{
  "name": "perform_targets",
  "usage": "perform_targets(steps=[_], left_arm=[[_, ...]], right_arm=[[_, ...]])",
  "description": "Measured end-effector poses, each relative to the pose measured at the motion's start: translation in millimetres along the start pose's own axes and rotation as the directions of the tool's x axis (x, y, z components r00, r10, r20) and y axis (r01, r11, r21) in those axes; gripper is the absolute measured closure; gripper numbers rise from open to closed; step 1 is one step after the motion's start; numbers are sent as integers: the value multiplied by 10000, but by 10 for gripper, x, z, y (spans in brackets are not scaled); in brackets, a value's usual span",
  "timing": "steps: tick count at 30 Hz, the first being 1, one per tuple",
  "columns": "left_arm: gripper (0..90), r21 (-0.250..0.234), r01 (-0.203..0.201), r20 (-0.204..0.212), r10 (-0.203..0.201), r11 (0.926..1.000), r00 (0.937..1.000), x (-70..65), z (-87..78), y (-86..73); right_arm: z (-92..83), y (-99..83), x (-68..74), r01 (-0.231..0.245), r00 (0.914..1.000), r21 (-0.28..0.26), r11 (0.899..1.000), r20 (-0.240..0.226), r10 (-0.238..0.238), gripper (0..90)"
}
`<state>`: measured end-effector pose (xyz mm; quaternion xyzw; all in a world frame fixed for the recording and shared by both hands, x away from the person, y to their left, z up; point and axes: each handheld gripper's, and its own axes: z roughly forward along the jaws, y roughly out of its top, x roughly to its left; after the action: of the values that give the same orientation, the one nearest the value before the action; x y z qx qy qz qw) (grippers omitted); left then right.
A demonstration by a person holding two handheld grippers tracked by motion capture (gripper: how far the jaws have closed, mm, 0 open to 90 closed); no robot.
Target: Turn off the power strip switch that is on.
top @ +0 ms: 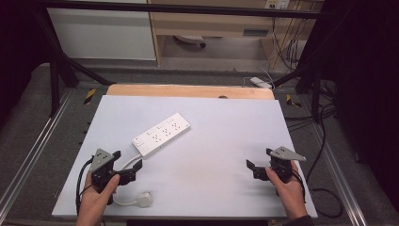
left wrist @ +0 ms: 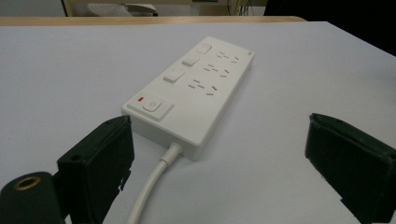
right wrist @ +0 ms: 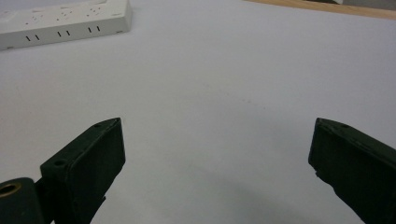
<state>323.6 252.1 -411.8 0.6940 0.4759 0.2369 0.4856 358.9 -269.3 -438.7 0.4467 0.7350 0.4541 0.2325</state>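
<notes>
High view: one white power strip (top: pixel 161 134) lies on the counter (top: pixel 226 141), two grippers near it.
Left gripper (top: pixel 129 167) at seven o'clock and right gripper (top: pixel 254 165) at four o'clock both released; strip's cord (top: pixel 126 163) passes beside the left.

Left gripper (top: pixel 126 165): jaws wide apart, power strip (left wrist: pixel 191 102) close ahead, its white cord (left wrist: pixel 149 186) running back between them. Right gripper (top: pixel 256 165): bare white tabletop (right wrist: pixel 224 93) ahead and between its spread jaws; strip far off.
</notes>
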Motion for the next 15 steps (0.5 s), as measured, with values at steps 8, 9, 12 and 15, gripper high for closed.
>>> perform_targets(steps=[8, 9, 12, 15], left_arm=[[75, 71, -20, -112, 21, 10000, 9999, -9, 11, 2], [75, 65, 26, -120, -25, 10000, 9999, -8, 11, 2], [72, 18, 68, -146, -68, 10000, 9999, -3, 2, 5], [71, -42, 123, -153, -124, 9999, 9998, -1, -6, 9]], right_arm=[[-3, 2, 4, 13, 10000, -4, 10000, 46, -13, 38], [-3, 2, 4, 13, 10000, -4, 10000, 46, -13, 38], [1, 2, 9, 10, 10000, -9, 10000, 34, -10, 37], [5, 2, 15, 73, 10000, 21, 10000, 3, -73, 36]])
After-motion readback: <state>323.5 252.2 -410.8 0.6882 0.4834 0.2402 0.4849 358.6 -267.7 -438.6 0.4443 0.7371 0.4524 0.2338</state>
